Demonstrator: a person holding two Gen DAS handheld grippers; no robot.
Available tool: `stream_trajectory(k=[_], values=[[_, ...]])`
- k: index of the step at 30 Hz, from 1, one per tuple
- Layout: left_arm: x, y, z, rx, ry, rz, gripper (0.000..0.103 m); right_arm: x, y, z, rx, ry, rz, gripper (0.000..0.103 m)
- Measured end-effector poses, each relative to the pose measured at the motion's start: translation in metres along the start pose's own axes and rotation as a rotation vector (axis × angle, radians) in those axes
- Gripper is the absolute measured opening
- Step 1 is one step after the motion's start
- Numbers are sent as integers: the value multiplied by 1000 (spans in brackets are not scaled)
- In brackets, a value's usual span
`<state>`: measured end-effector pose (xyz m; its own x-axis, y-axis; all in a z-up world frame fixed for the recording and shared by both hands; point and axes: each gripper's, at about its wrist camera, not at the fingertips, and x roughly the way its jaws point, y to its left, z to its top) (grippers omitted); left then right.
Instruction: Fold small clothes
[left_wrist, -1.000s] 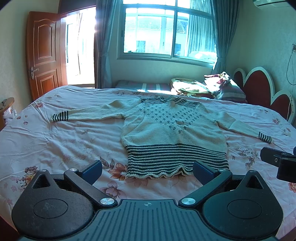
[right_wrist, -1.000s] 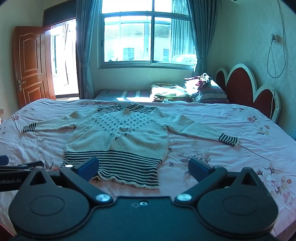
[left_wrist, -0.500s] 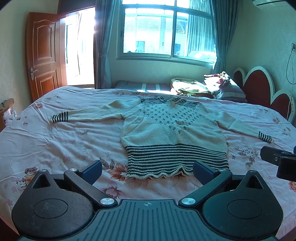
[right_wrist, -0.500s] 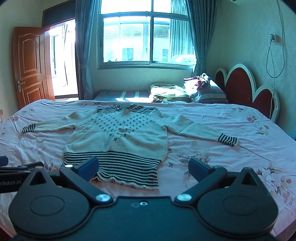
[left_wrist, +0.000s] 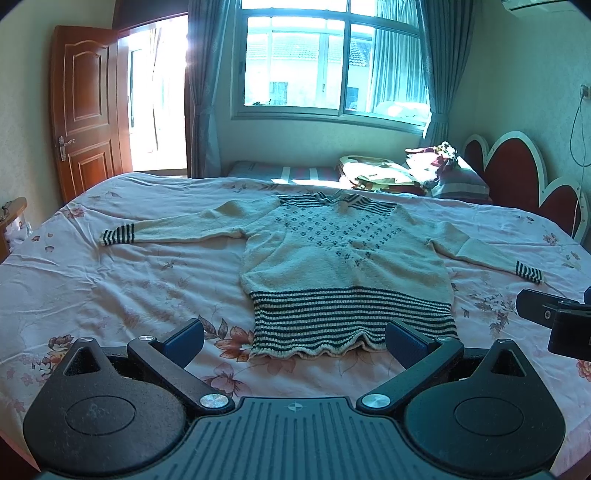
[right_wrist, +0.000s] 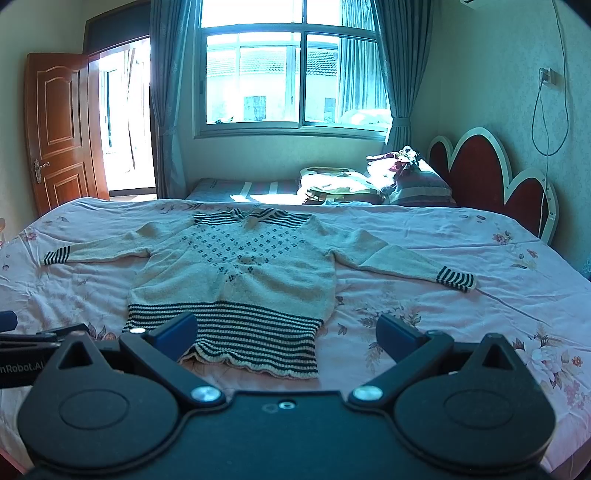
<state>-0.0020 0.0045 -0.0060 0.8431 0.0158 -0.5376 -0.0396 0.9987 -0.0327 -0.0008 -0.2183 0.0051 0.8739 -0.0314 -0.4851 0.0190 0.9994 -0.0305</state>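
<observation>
Stillness since a second ago: left gripper (left_wrist: 293, 338) and right gripper (right_wrist: 286, 332) hover wide open, empty, before the flat unfolded sweater (left_wrist: 343, 266) on the bed (left_wrist: 110, 295), folding not begun.

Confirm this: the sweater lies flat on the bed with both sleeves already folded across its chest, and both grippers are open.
Not quite. The sweater lies flat on the bed, but both sleeves are spread out to the sides, not folded in; both wrist views show this. The left gripper and right gripper are indeed open.
</observation>
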Motion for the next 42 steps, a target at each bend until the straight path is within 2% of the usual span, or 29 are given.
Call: stream_trajectory(k=[26,33,37,40,42], values=[[-2,1,0,3,-4,3,103,2,3,1,-2,-1,-1,102],[-3,3,2,2,5,-13,103,4,3,2,6,-8,-24,102],[3,8,6,-59,1,-62,103,7,-19,2,79,-23,-29,102],[28,4,11,-60,64,-84,103,17,-47,2,143,-30,-82,102],[47,0,14,-57,96,-120,103,31,-71,3,205,1,-96,102]])
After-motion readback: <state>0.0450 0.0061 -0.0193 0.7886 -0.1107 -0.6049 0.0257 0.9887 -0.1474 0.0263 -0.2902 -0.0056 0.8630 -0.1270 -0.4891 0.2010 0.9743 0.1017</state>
